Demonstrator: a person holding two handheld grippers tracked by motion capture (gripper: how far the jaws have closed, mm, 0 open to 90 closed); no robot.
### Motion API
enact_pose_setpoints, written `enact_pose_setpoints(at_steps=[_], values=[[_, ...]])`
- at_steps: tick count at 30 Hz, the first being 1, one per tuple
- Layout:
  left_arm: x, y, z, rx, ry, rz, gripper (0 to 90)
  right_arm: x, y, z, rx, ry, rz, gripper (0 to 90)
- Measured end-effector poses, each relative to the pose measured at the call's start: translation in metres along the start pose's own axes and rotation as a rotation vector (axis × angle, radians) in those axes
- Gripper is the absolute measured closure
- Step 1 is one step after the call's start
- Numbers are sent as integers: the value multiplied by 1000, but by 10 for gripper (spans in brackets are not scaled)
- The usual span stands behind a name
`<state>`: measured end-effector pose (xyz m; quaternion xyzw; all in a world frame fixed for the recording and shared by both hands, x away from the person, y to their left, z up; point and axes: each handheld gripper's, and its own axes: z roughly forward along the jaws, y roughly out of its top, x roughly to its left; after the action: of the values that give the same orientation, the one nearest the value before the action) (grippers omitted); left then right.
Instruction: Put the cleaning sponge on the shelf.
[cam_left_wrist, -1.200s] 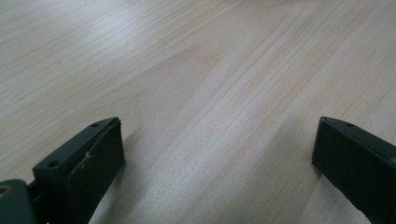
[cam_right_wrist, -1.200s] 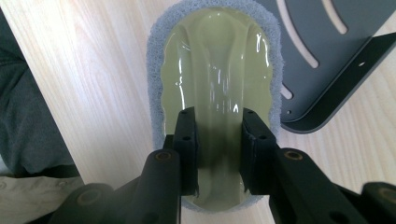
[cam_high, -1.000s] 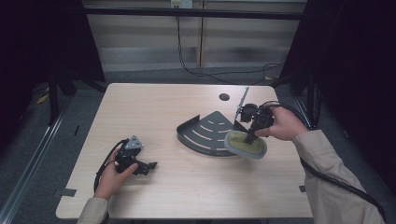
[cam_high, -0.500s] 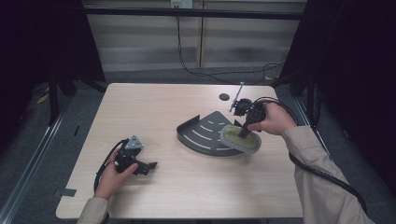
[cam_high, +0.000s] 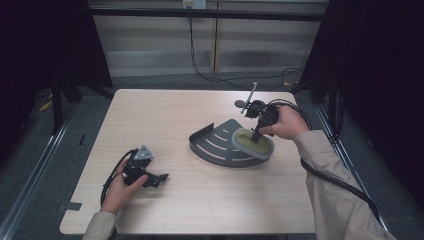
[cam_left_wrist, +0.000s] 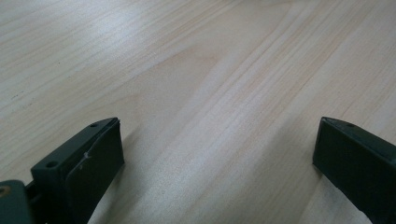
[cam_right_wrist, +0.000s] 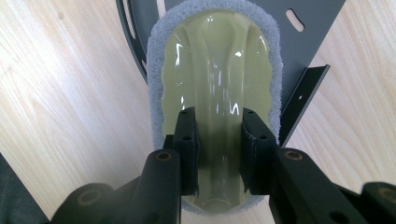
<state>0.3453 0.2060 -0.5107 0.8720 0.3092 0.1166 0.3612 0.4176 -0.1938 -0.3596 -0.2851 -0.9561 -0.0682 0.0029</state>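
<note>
You have one scrubbing pad (cam_right_wrist: 215, 84): a yellow-green plastic shell with a raised ridge down the middle and a grey fuzzy layer around its edge. It lies on the right end of the dark metal plate (cam_high: 220, 145), towards the right side of the table (cam_high: 165, 115).

The pad looks light. Its plastic top is stiff and shiny, so it may be slippery. The fuzzy part is soft and will drag a little when you rub. The ridge is the best place to hold, and your right gripper (cam_right_wrist: 218, 140) has it there now, its jaws pinched on both sides of the ridge.

The plate is one piece, shaped like a fan, with slots cut in it and a low lip on its edge. It is probably thin and might slide when you push, though that is hard to tell from here.

Your left gripper (cam_left_wrist: 215, 154) rests near the front left of the table, jaws wide, holding nothing.
</note>
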Motion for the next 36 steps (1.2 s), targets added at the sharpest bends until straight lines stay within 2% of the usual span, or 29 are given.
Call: enact_pose_setpoints(at_steps=[3, 12, 13, 14, 16, 17, 18, 23, 36], values=[[0, 0, 0, 0, 0, 0, 13, -2, 3, 2, -1, 0, 4, 714], [0, 0, 0, 1, 0, 0, 12, -10, 6, 11, -16, -6, 67, 714], [0, 0, 0, 1, 0, 1, 12, -12, 6, 13, -19, -12, 93, 713], [0, 0, 0, 1, 0, 1, 12, -12, 6, 13, -19, -12, 93, 713], [0, 0, 0, 1, 0, 0, 12, -15, 6, 14, -24, -12, 126, 714], [0, 0, 0, 1, 0, 1, 12, -16, 6, 15, -34, -10, 166, 714], [0, 0, 0, 1, 0, 1, 12, -16, 6, 15, -34, -10, 166, 714], [0, 0, 0, 1, 0, 0, 12, -20, 8, 18, -55, -2, 233, 714], [0, 0, 0, 1, 0, 0, 12, -24, 9, 33, -46, 2, 280, 714]])
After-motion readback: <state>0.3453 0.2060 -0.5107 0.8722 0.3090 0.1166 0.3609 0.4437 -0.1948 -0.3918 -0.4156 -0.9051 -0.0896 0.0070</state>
